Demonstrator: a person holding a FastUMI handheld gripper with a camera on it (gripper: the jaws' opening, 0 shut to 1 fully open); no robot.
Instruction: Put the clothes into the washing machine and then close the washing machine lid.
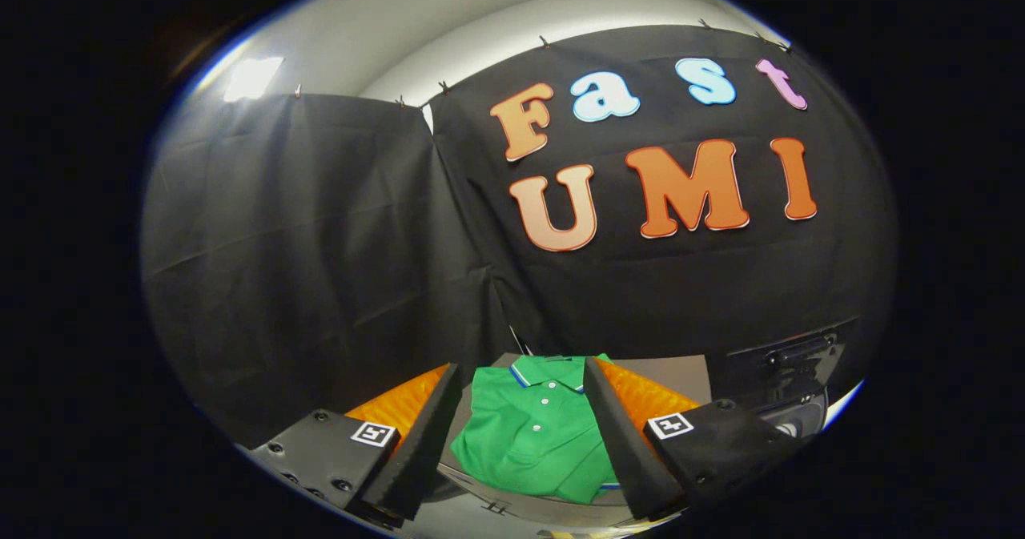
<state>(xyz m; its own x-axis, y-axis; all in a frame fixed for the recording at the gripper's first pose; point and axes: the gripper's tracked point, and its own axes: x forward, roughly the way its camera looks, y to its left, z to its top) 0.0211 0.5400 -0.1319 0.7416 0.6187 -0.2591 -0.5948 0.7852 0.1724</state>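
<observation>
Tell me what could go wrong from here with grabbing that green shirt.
The gripper is open, its fingers either side of the folded green polo shirt and not yet pressing on it. Closing too high may pinch just the top layer, so the shirt unfolds and drags. The washing machine sits off to the right, so a loose hem might catch on the way over.

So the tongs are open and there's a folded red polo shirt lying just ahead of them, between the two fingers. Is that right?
Not quite: the polo shirt is green, not red, with a blue-edged collar and white buttons. The rest holds: in the gripper view the tongs are open, and the folded shirt lies just ahead, seen between the two fingers, which do not press on it.
</observation>
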